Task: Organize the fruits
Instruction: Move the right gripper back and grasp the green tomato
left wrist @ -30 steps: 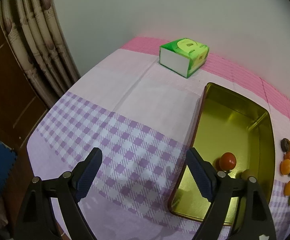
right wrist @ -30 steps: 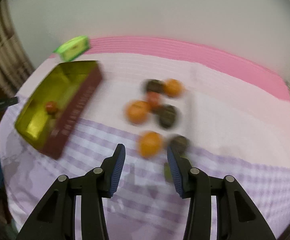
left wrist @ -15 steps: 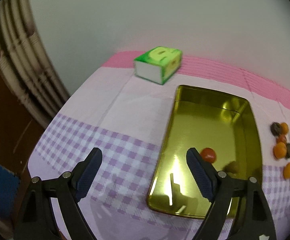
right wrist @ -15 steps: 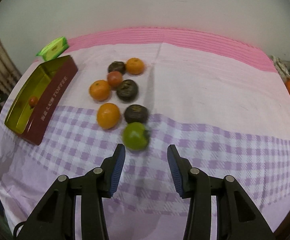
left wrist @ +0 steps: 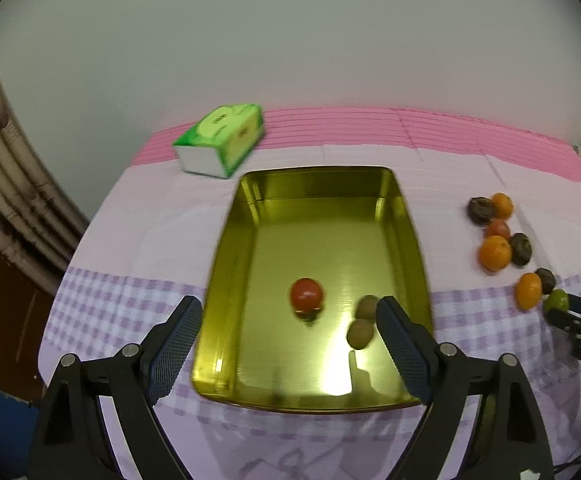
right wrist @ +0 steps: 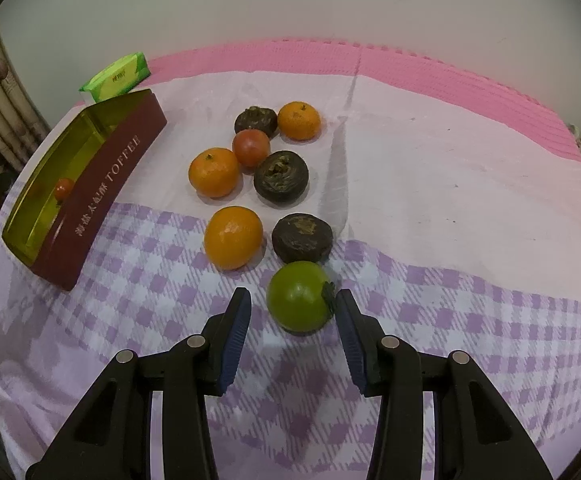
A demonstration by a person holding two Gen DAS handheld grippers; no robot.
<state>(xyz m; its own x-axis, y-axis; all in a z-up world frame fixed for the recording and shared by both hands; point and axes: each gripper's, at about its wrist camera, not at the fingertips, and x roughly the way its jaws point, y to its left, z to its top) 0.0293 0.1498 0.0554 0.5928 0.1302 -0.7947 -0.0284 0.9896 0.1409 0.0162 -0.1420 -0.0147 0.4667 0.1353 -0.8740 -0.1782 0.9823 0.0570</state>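
We see a surface (right wrist: 430,184) dressed in pale lilac cloth, checked purple and white along the near side and banded pink at the far edge. The tin (right wrist: 102,184) is maroon outside with pale lettering, shiny gold inside (left wrist: 330,240). Three fruits are bright orange (right wrist: 232,238), three dark brown (right wrist: 301,238), one red (right wrist: 251,147), one green (right wrist: 299,302). The tissue pack (left wrist: 222,138) is green and white. Our claws' pads (right wrist: 235,330) are blue on black.

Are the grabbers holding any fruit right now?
No. The right hand-held gripper only straddles the green fruit, pads not pressing. The left hand-held gripper is empty above the tin.
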